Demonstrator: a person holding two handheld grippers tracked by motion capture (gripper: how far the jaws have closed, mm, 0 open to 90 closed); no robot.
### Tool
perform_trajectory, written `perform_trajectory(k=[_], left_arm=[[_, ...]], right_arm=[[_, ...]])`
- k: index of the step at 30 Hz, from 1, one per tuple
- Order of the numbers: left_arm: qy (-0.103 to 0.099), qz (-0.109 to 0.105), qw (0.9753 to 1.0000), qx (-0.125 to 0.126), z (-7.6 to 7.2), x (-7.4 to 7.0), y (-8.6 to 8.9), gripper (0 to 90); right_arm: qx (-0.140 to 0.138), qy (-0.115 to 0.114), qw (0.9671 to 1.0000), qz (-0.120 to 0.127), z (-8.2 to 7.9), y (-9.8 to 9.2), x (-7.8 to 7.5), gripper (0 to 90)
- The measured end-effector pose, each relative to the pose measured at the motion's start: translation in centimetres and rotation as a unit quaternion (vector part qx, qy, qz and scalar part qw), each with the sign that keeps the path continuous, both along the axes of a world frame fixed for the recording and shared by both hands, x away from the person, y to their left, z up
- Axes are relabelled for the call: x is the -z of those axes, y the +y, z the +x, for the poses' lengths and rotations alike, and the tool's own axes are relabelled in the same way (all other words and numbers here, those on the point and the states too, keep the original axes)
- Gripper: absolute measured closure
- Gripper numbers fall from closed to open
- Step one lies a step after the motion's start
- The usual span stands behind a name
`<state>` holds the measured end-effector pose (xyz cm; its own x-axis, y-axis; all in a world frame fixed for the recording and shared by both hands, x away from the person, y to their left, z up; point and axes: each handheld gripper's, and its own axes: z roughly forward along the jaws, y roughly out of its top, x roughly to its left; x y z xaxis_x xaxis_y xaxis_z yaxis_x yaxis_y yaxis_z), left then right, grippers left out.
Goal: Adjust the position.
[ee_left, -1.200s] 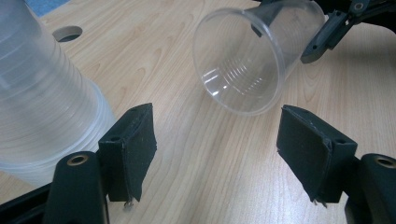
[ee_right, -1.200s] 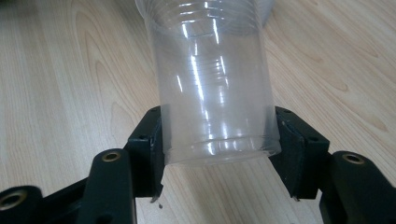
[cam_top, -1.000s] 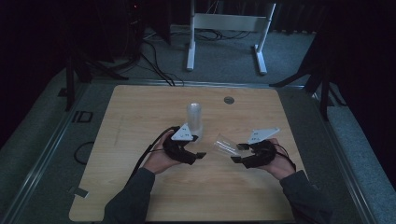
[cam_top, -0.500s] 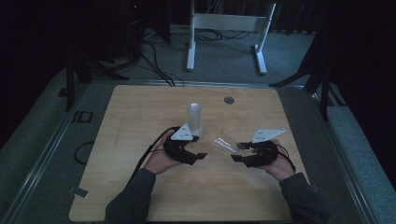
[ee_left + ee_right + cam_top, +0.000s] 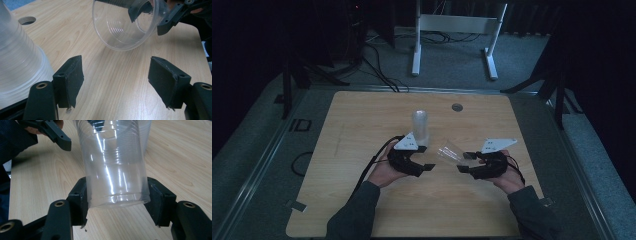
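Note:
A tall stack of clear plastic cups (image 5: 420, 125) stands upright on the wooden table (image 5: 362, 130); it rises at the left of the left gripper view (image 5: 20, 62). My left gripper (image 5: 426, 158) sits just in front of and beside the stack, jaws wide open (image 5: 117, 82) with nothing between them. A single clear cup (image 5: 449, 151) lies tilted on its side above the table, its mouth toward the left gripper (image 5: 122, 27). My right gripper (image 5: 463, 162) is shut on that cup's base end (image 5: 115, 165), one jaw on each side (image 5: 116, 200).
A round cable hole (image 5: 456, 107) is in the table behind the stack. A white metal frame (image 5: 452, 30) and cables stand on the floor beyond the table's far edge. Bare wood lies to the left and at the front.
My right gripper has edged the single cup slightly left, toward the open left gripper. The stack and the left gripper have hardly moved.

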<state>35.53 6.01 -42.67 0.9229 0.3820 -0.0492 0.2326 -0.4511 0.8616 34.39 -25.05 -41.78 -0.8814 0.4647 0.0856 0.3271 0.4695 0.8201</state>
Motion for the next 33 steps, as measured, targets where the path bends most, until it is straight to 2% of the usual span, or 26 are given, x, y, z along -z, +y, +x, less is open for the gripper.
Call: perform_trajectory(k=[10, 13, 26, 33], left_arm=[[-0.003, -0.011, 0.9999, -0.002, -0.01, -0.10, 0.03, 28.1], [-0.002, -0.022, 0.9998, -0.002, -0.07, -0.15, 0.00, 28.1], [0.003, -0.043, 0.9991, 0.001, -0.13, 0.01, -0.11, 28.1], [0.009, -0.052, 0.9986, 0.004, -0.09, -0.06, -0.06, 28.1]], right_arm=[[0.004, -0.003, 0.9991, 0.041, -0.03, -0.39, 0.26, 41.9], [0.004, -0.003, 0.9987, 0.051, -0.07, -0.42, 0.36, 41.9], [0.002, -0.009, 0.9961, 0.088, -0.10, -0.64, 0.46, 41.9], [-0.001, -0.011, 0.9952, 0.098, -0.08, -0.43, 0.66, 41.8]])
